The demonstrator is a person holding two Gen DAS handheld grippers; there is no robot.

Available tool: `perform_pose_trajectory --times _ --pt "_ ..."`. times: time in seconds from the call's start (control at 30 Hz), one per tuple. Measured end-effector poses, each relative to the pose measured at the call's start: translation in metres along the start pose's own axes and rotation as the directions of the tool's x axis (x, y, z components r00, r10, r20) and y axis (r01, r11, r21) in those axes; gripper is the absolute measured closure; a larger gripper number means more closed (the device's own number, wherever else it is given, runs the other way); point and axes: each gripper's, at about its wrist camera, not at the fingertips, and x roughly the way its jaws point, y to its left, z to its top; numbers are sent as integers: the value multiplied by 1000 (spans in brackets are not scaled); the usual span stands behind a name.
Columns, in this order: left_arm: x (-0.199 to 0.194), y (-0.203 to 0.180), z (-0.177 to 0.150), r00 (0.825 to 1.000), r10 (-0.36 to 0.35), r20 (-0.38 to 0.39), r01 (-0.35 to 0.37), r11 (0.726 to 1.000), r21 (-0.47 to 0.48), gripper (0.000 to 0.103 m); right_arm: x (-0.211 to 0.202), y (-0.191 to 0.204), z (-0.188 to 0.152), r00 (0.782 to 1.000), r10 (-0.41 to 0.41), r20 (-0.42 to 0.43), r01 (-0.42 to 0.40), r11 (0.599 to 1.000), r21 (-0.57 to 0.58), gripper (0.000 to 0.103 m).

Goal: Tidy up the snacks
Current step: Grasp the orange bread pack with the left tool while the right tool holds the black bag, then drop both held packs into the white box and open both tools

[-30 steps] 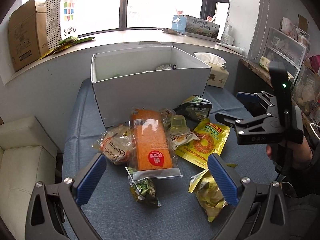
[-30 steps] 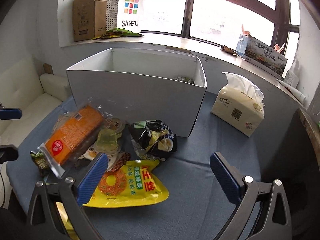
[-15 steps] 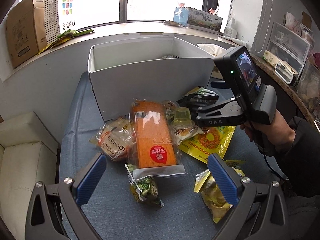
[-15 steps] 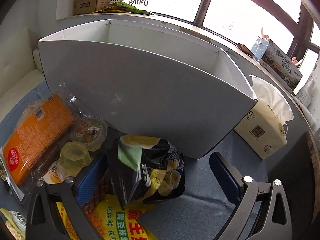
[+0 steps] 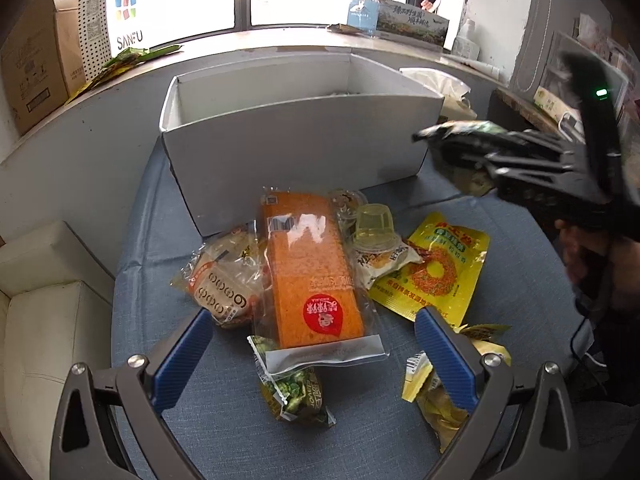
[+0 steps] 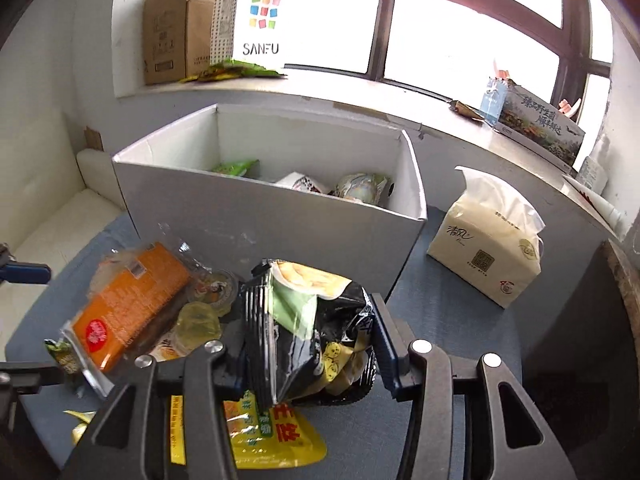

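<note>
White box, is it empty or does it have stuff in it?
Not empty: the white box already holds several snack packets along its far side.

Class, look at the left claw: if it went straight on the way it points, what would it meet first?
Probably the orange cake packet, centred ahead between the left claw's open fingers; depth is uncertain.

I see the box (image 5: 296, 148) at the back edge of the table (image 5: 224, 408). The snacks (image 5: 312, 276) lie in a pile in front of it. The tissue pack (image 6: 486, 248) sits right of the box, near the back right corner. More snacks lie in the box.
</note>
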Motion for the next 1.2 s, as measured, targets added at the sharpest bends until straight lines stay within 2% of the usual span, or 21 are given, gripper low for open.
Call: perform_pose_trajectory --times 0.1,0.23,0.33,0.4,0.43,0.47,0.53,0.6,0.63,0.67,0.73,0.83,0.97,1.2 --pt "16 -9 8 999 45 -26 -44 998 43 0 -33 -7 -4 999 2 48 -4 999 32 50" --pt "40 -20 19 988 138 -62 -133 987 89 0 -68 -8 -15 997 -14 82 8 998 67 50" --pt "58 -26 23 969 232 -83 -221 967 130 0 -81 -9 -22 996 -6 90 -2 996 86 50" --pt "62 -27 24 971 226 -83 -214 968 130 0 -87 -8 -28 996 3 88 -12 995 99 50" --pt "62 -27 24 972 222 -78 -211 969 126 4 -89 -7 -30 996 0 91 -9 995 101 50" --pt "61 -26 24 975 209 -75 -199 972 123 27 -90 -6 -31 996 1 89 -9 995 97 50" --pt "53 -24 24 981 186 -53 -179 978 111 40 -92 -3 -35 996 3 86 -11 995 95 50" --pt "40 -15 20 991 129 -36 -126 989 76 54 -91 -3 -37 996 18 82 -27 994 102 50" --pt "30 -10 20 994 107 -8 -106 993 52 71 -91 -3 -38 996 21 81 -30 994 104 50" --pt "18 -6 19 998 60 18 -61 998 31 80 -91 -2 -39 997 21 80 -30 994 106 50" --pt "0 1 19 999 -12 43 12 1000 5 85 -90 -3 -39 996 37 81 -46 992 118 50" --pt "-8 1 17 999 -19 41 18 1000 22 86 -84 -1 -40 997 34 67 -42 993 110 50" --pt "-21 10 15 990 -111 83 114 993 -30 90 -83 -4 -42 997 55 63 -63 989 136 50" --pt "-59 8 24 969 -165 181 172 985 -22 91 -87 -4 -33 993 78 88 -90 985 146 50"
